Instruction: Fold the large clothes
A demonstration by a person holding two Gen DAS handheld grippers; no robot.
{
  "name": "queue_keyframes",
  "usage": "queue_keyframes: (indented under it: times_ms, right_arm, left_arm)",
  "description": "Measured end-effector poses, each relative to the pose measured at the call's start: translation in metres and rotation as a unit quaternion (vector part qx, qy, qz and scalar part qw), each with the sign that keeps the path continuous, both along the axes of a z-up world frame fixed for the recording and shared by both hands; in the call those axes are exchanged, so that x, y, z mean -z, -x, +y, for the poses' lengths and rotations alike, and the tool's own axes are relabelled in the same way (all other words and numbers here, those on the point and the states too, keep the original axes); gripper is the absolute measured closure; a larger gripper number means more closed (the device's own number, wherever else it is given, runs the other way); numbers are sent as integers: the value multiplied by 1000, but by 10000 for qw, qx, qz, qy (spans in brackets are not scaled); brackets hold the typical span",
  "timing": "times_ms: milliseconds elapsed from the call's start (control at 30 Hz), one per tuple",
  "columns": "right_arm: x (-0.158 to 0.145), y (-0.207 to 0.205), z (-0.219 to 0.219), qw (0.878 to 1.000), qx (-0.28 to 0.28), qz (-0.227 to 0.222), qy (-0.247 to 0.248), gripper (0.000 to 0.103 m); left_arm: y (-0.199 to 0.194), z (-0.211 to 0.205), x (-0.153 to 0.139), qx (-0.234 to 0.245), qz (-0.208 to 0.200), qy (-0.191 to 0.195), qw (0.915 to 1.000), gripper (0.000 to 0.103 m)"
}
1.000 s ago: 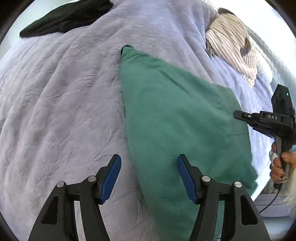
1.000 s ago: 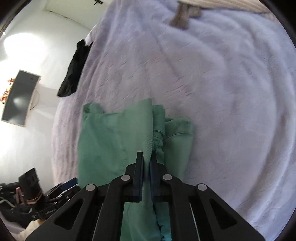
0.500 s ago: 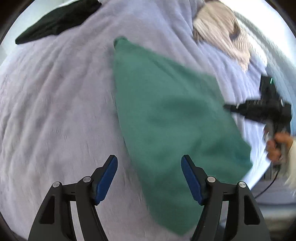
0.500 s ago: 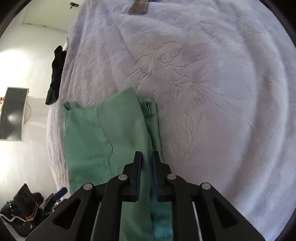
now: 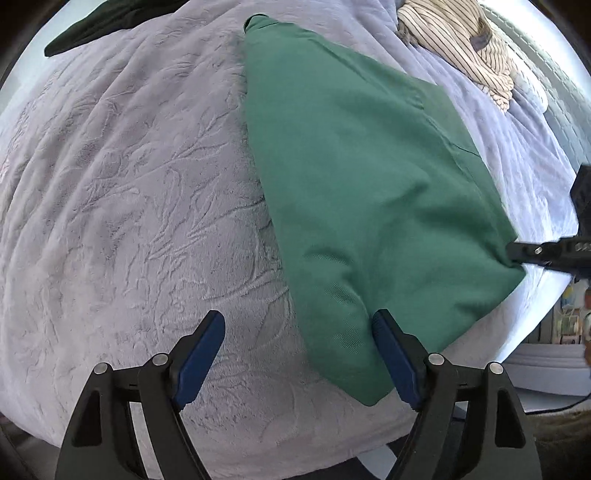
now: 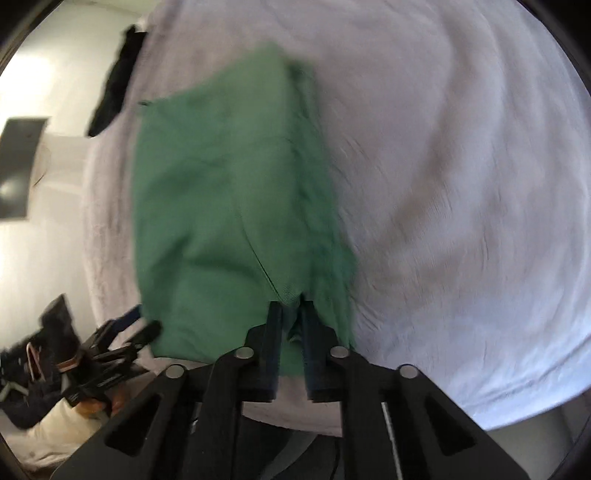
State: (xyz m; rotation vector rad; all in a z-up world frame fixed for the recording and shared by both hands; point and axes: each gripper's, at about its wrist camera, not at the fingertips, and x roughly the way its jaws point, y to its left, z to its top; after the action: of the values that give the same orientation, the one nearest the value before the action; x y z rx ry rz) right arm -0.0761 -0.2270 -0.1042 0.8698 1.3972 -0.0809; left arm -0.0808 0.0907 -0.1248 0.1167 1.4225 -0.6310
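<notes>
A green garment [image 5: 369, 184] lies folded lengthwise on the lavender blanket [image 5: 129, 184], stretching away from the near bed edge. My left gripper [image 5: 298, 319] hovers over its near left edge with the jaws opening wide. The cloth's edge lies between the blue pads [image 5: 207, 347], which do not touch it. In the right wrist view my right gripper [image 6: 291, 308] pinches the near hem of the green garment [image 6: 221, 203], and its jaws are closing on the cloth. The right gripper [image 5: 517, 251] also shows at the garment's right corner. That view is blurred.
A black garment [image 5: 110, 22] lies at the far left of the bed. A striped beige garment [image 5: 461, 40] is heaped at the far right. The near bed edge [image 5: 480, 362] runs just below the grippers. A dark screen [image 6: 22, 166] hangs on the wall.
The right gripper has dragged the green garment's hem toward the near bed edge, and the cloth now lies longer and flatter. The left jaws have widened and shifted along the near edge.
</notes>
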Motion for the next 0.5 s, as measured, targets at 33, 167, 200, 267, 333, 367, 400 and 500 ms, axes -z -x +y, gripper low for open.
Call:
queue_keyframes:
  times_ms: [33, 167, 200, 267, 333, 367, 400, 500]
  right_arm:
    - [7, 4, -2, 9999, 125, 43, 1, 93]
    - [33, 19, -14, 9975, 609, 149, -314, 96]
    - [36, 22, -16, 9969, 675, 135, -382, 96]
    - [35, 26, -20, 9967, 696, 125, -411, 96]
    - [30, 28, -20, 9974, 612, 197, -329, 96]
    - [25, 29, -20, 9978, 556, 279, -237, 96]
    - [21, 26, -18, 9980, 522, 325, -138, 96]
    - [-6, 21, -9, 9990, 371, 152, 219, 96]
  left_arm:
    - [0, -2, 1, -30, 33, 7, 10000, 20]
    - [1, -1, 2, -139, 137, -28, 9998, 20]
    - [2, -4, 1, -144, 141, -62, 9998, 20]
    - [3, -7, -1, -110, 123, -130, 9998, 20]
    - [5, -7, -4, -88, 126, -174, 9997, 20]
    - [6, -7, -4, -87, 129, -196, 9997, 20]
    - [6, -7, -5, -94, 127, -216, 9996, 20]
    - [5, -7, -5, -125, 137, -249, 9995, 20]
